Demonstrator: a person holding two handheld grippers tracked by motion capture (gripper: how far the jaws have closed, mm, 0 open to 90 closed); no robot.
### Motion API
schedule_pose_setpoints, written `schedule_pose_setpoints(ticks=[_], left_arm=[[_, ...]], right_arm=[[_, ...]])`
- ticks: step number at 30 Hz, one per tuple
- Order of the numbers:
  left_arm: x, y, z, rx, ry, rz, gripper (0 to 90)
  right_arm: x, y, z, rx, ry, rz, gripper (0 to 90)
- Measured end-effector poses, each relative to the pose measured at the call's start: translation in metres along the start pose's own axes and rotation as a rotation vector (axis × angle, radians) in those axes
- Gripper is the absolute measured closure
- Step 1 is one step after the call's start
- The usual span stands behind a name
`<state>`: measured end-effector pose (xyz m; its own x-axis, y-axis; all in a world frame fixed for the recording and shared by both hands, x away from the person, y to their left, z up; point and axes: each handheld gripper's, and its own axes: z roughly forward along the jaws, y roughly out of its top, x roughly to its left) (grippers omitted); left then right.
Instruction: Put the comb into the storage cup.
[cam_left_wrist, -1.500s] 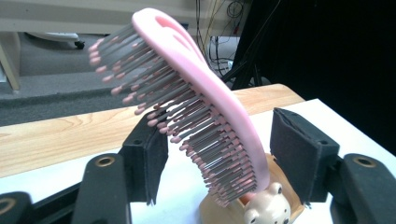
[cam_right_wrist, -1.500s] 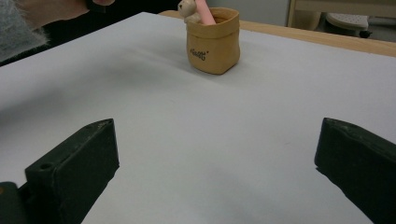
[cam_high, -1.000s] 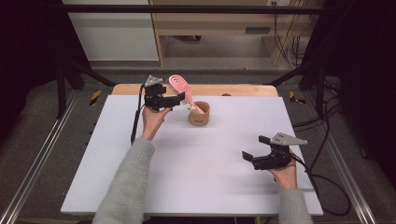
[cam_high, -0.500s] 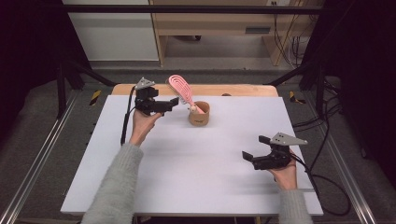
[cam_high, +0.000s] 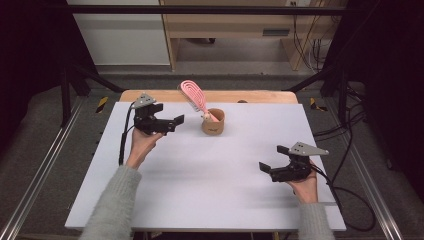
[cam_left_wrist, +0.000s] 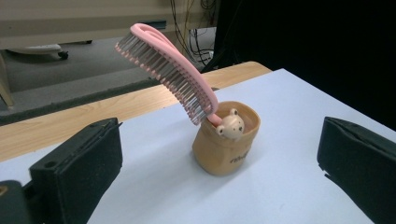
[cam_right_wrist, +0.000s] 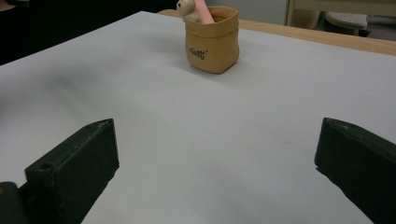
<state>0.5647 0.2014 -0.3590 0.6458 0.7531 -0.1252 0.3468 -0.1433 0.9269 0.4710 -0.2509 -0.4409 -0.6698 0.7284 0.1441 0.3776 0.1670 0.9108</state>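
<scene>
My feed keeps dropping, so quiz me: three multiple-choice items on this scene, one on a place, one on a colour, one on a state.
1. Where does the brush stand?
A. flat on the table
B. handle down in the tan cup
C. in the right gripper

2. What colour is the brush?
A. pink
B. blue
C. green

3. How do the left gripper's jaws stand?
A. shut on the brush
B. shut on the cup
C. open, holding nothing

Answers:
1. B: its handle sits inside the cup, the bristled head leaning out above.
2. A: frame and handle are pink.
3. C: in the left gripper view, both jaws stand wide apart, short of the cup.
</scene>
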Motion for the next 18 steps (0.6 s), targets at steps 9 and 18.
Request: schedule_pose_setpoints(ticks=[9, 18], left_arm=[[-0.001, -0.017, -0.028, -0.018, -0.034, 0.017, 0.0], [-0.003, -0.046, -0.050, -0.010, -0.045, 0.040, 0.0]], right_arm=[[0.000, 0.000, 0.001, 0.003, -0.002, 0.001, 0.0], [0.000, 0.000, 0.001, 0.006, -0.001, 0.001, 0.0]])
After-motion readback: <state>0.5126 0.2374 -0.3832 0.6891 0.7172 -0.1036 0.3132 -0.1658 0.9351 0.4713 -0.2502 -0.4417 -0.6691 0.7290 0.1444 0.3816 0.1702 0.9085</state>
